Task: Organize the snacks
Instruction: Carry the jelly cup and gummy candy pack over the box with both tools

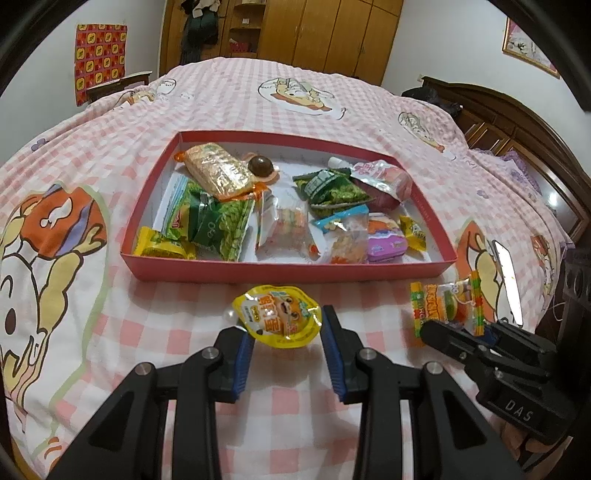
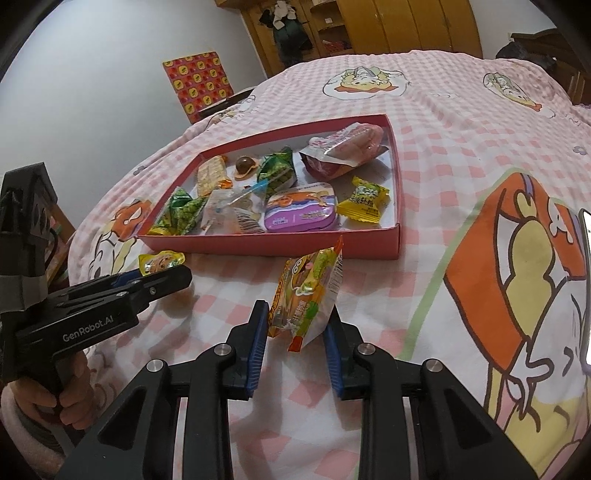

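A red box [image 1: 284, 271] [image 2: 266, 245] with several snack packets inside lies on the bed. In the left wrist view my left gripper [image 1: 286, 328] is shut on a yellow jelly cup [image 1: 279, 315], just in front of the box's near wall. The cup also shows in the right wrist view [image 2: 160, 261] at the left gripper's tips. In the right wrist view my right gripper [image 2: 297, 317] is shut on an orange and green gummy packet [image 2: 306, 295], held tilted near the box's near wall. The packet [image 1: 447, 304] and right gripper [image 1: 465, 332] also show at right in the left wrist view.
The bed has a pink checked sheet [image 1: 155, 332] with cartoon prints. A phone [image 1: 508, 280] lies on the sheet right of the box. A dark wooden headboard [image 1: 517, 125] stands at right, a wardrobe [image 1: 332, 33] beyond the bed.
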### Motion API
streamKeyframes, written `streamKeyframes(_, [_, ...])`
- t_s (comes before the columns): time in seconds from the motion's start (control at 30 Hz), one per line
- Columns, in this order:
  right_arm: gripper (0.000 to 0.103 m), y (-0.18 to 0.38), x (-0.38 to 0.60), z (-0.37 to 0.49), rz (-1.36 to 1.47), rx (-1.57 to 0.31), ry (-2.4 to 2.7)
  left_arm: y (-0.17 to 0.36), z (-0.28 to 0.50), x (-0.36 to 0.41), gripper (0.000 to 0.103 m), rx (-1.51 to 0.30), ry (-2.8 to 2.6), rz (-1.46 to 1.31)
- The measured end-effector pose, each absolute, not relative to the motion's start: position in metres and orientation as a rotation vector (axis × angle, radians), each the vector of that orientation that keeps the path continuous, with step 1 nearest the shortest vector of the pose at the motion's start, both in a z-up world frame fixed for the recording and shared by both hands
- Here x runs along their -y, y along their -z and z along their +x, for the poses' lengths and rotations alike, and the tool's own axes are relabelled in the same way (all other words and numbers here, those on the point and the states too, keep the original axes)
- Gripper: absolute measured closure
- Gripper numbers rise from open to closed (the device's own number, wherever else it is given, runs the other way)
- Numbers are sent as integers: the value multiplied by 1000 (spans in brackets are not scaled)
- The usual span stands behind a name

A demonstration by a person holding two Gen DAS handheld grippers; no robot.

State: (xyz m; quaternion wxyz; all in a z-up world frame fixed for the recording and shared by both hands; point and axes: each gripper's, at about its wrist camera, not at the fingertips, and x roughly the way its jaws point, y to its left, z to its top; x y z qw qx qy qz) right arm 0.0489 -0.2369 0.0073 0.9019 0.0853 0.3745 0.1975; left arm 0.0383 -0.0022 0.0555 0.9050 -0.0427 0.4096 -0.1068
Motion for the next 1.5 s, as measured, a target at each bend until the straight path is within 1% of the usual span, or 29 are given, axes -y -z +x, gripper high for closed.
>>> streamKeyframes(0.73, [73,-38,227,50,133,-726,-440,-90,44,2,67,-767,246,-67])
streamKeyframes(1.17, [73,-61,220,76,94,-695,-445,-110,76,0,67,-734,259,-60])
streamKeyframes(1.5, [73,-69,216,105,106,-691,-434,-107,110,6,67,-726,268,-71])
